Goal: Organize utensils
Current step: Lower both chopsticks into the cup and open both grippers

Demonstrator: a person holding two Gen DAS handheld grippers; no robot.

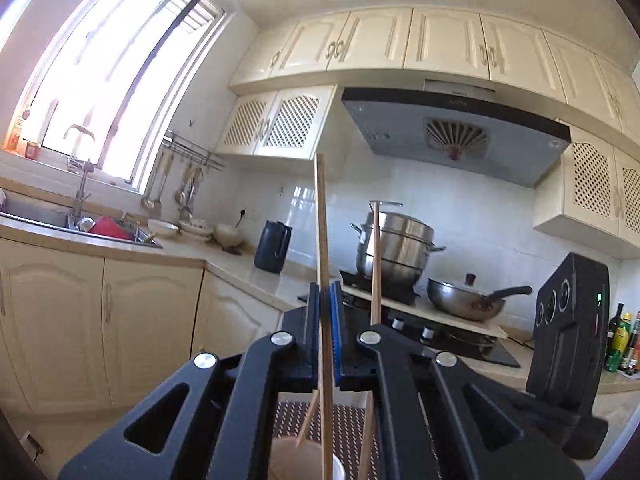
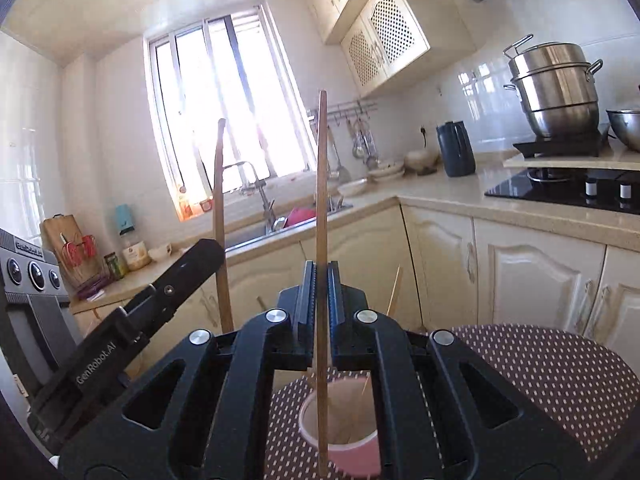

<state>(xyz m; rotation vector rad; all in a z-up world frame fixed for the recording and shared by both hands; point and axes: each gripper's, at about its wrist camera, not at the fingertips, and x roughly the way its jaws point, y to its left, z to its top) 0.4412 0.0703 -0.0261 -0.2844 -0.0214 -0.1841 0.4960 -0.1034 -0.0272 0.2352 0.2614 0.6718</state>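
Both grippers, left gripper and right gripper, each pinch one upright chopstick above the pink cup at 6 o'clock, poised for dropping in.

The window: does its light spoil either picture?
Left wrist view: the bright sliding window is blown out and the fisheye bends its frame. Right wrist view: it glares behind the thin wooden chopstick, washing out the steel tap.

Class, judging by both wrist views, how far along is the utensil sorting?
Done: a few sticks already lean in the pink cup. In hand: left gripper and right gripper each clamp one upright chopstick. Left: placing both.
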